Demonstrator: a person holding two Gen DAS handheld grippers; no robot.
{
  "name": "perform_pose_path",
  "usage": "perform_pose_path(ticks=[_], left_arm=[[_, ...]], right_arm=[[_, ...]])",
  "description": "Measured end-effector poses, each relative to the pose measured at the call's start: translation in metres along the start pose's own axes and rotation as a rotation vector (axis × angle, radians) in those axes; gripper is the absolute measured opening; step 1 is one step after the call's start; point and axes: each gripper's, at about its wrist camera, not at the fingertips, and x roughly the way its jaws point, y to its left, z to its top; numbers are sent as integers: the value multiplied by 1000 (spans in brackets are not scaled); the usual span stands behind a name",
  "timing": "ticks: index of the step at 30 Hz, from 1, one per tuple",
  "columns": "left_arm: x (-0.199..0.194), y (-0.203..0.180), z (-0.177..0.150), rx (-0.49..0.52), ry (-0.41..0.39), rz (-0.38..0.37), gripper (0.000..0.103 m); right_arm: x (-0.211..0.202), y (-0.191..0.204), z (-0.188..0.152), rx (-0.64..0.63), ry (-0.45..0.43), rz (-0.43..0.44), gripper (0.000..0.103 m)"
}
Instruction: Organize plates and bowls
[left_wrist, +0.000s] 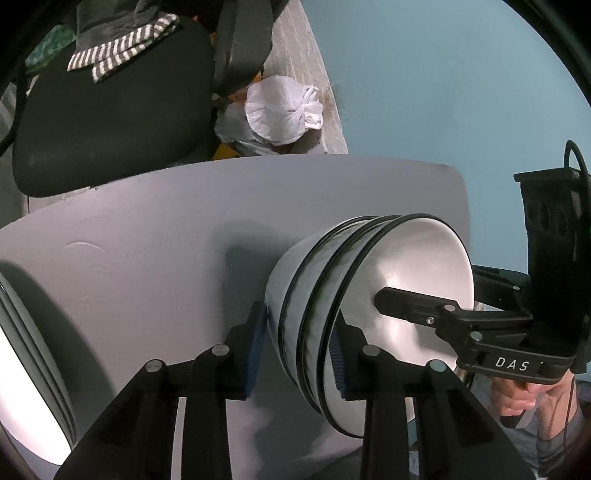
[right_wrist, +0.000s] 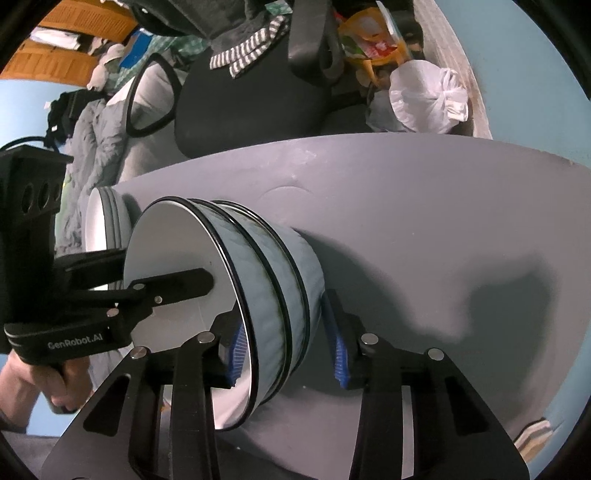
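bowls (left_wrist: 332, 317): stack of three nested, near middle of worktop (left_wrist: 147, 258) | left hand-held gripper (left_wrist: 299, 347) and right hand-held gripper (right_wrist: 288, 347): each clamped over stack wall, opposite sides | handling: likely heavy, stiff, glazed and slippery, fragile; hold at rims | plates (right_wrist: 107, 221): far left.

Three nested white bowls (left_wrist: 332, 295), black-rimmed, upright on the grey table (left_wrist: 147, 240); stacked plates (right_wrist: 107, 221) nearby

I'm in a lived-in room of a home. Behind my grey worktop (right_wrist: 406, 192) stands a black office chair (left_wrist: 110, 122) draped with striped cloth (left_wrist: 118, 51). A tied white plastic bag (left_wrist: 284, 110) sits on the floor, with rumpled bedding (right_wrist: 99, 147) and pale blue walls (left_wrist: 443, 92) around.
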Motion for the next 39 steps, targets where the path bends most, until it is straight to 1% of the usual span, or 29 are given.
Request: perform_pose_path(ticks=[5,7,10,13,17,21,24,31,35,39], left_arm=[[-1,4,-5,-29,-6,-10,32],[-2,1,-11,-4,-5,5,32],[-5,-1,-17,14,-26,37,30],[-8,2,-24,33,-35,70,30],[-16,22,-33,2,-33,57,27],[-20,37,-44,-10,-32,64,27],[-24,48,-55,-20,-33,64,27],[-34,76,-76,-81,-46,46,26],[-35,84,-78,-105,-54,26,26],[-34,85,-77,-117,-60,18,26]], right_arm=[[-2,-1,-1,-8,0,0,33],[-2,0,-2,-9,-1,-7,32],[-1,4,-3,-8,-5,-25,32],[4,8,-5,3,10,-4,32],[11,19,-9,-4,12,1,30],[20,32,-10,-9,12,10,30],[27,45,-8,-36,27,11,30],[45,73,-12,-98,58,0,30],[51,84,-14,-119,67,-9,30],[53,85,-13,-104,63,-13,30]])
